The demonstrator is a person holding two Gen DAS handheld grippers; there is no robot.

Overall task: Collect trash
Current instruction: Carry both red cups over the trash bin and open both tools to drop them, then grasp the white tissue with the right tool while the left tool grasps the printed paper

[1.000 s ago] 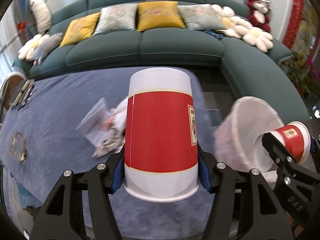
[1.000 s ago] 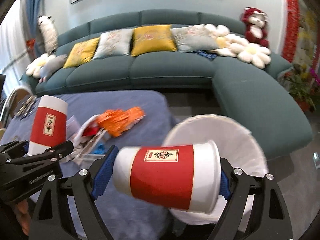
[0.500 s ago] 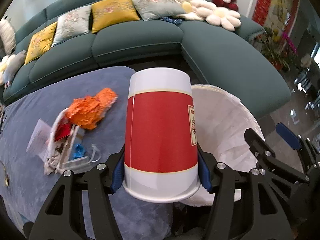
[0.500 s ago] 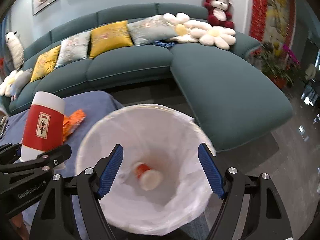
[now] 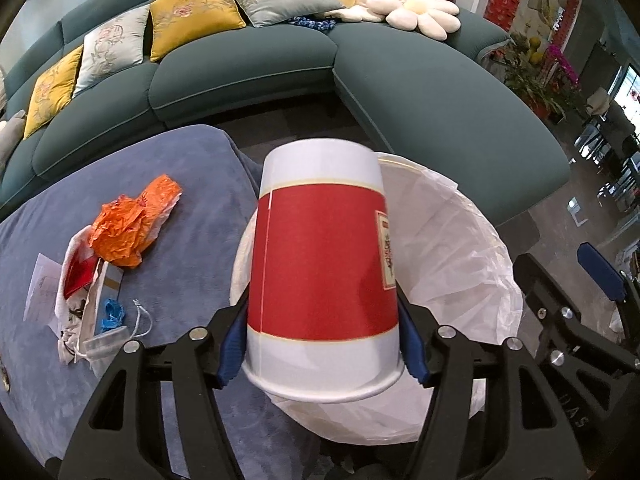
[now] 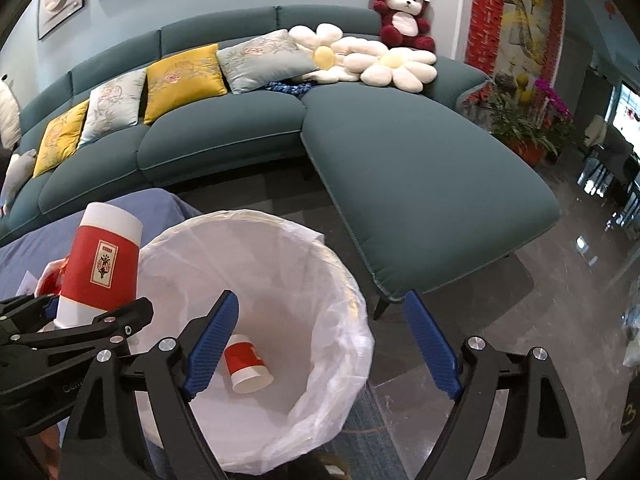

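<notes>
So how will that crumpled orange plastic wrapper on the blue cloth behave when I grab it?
The crumpled orange plastic wrapper looks thin and creased, so probably floppy, very light, and compressible. Lying loose on the blue cloth, it may slide when pushed.

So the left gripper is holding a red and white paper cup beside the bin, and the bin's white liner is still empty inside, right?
Not quite: the bin is not empty. The right wrist view shows a red and white cup lying at its bottom. The left gripper does hold a paper cup beside it.
</notes>
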